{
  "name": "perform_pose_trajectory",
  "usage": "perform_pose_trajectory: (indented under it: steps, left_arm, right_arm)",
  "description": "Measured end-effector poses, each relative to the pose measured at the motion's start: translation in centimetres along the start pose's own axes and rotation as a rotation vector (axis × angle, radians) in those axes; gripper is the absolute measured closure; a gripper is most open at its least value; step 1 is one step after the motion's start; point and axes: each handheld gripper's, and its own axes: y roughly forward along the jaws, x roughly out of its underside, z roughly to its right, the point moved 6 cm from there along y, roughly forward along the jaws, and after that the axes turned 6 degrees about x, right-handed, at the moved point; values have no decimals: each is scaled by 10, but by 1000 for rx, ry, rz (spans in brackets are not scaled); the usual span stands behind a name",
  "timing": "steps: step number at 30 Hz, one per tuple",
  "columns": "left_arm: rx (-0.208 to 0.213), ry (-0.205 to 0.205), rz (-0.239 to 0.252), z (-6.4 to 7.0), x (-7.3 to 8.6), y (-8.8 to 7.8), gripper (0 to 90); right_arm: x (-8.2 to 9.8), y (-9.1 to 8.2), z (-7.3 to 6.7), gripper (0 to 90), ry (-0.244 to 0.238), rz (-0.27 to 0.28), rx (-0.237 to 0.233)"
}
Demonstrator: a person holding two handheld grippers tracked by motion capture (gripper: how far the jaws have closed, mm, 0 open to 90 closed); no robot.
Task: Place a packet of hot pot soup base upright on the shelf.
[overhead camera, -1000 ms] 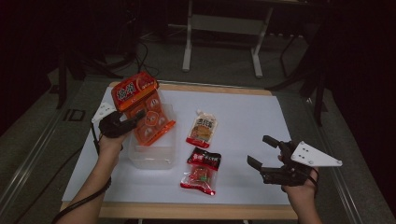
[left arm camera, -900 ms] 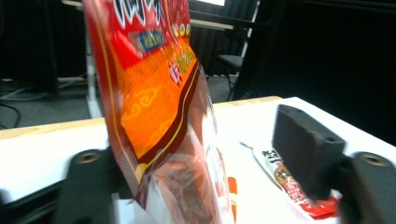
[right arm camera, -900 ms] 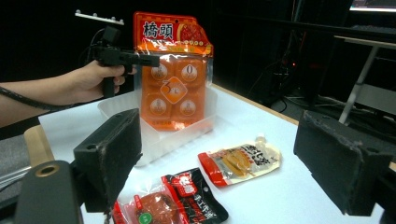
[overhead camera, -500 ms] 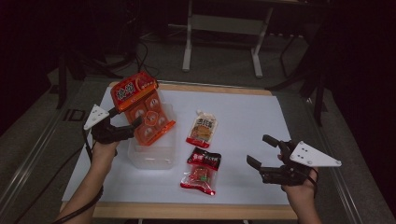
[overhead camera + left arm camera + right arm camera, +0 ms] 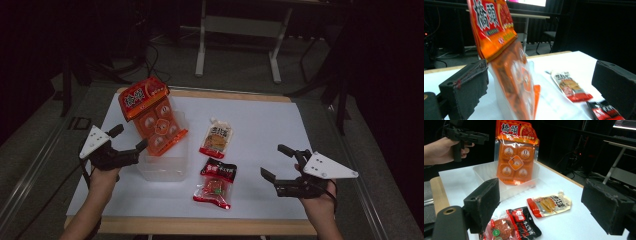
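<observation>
Glossy orange blister pack [image 5: 152, 117], cardboard header on top, leaning upright in clear plastic tub [image 5: 165, 162] on matte white table [image 5: 260, 135]. Left gripper [image 5: 131, 140] just let go, foam-padded jaws spread beside it. Right gripper [image 5: 277, 162] also gaping, empty.

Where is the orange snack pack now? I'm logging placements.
In the high view the orange snack pack stands in the clear tub, table's left side, beside the open left claw.

Open tabletop [image 5: 260, 125] right of pouches [image 5: 216, 140]
</observation>
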Motion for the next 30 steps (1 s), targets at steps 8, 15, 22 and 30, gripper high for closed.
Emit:
perform_pose_trajectory:
  steps: [8, 15, 22, 30]
  left_arm:
    - [47, 72, -25, 32, 4, -9, 13]
    - [120, 68, -19, 56, 3, -10, 13]
    - [283, 64, -28, 85, 11, -2, 14]
    - [384, 91, -63, 107, 27, 6, 14]
  right_arm:
    - [1, 2, 1, 183, 42, 12, -22]
    - [3, 7, 0, 193, 24, 17, -48]
    - [5, 18, -10, 144, -26, -6, -50]
    - [16, 36, -17, 121, 35, -57, -93]
